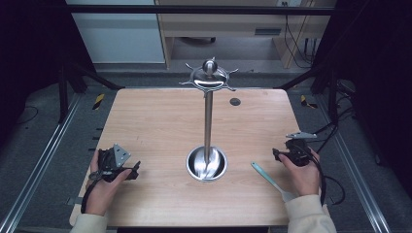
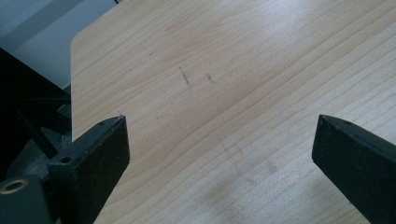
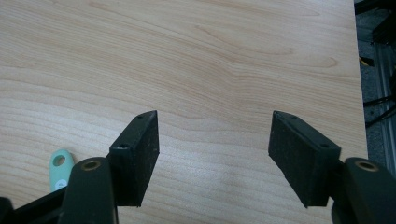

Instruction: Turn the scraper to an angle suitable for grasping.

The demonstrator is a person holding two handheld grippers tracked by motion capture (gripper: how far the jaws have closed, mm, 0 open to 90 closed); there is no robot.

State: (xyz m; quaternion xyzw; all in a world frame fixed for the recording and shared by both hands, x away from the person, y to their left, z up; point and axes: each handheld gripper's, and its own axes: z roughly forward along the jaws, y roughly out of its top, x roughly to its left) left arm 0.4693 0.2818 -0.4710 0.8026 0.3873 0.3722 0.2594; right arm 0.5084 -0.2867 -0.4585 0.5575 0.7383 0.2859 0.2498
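A tall steel stand [image 1: 208, 121] with a round dished base [image 1: 207, 163] and a ring of hooks at its top [image 1: 209, 76] rises from the middle of the wooden table [image 1: 155, 121]. A pale green utensil [image 1: 268, 178] lies flat right of the base; its handle end with a hole [image 3: 60, 168] appears at the lower left of the right gripper view. My left gripper [image 1: 134, 171] rests at the table's near left, open over bare wood [image 2: 219, 126]. My right gripper [image 1: 277, 155] sits at the near right, open, nothing between its jaws [image 3: 212, 135].
A small dark round cap [image 1: 235, 101] is set in the table near the far edge. Black frame rails [image 1: 43, 150] run along both sides of the table, and cables [image 1: 335, 131] trail off to the right. The table's right edge [image 3: 359, 88] lies close to my right gripper.
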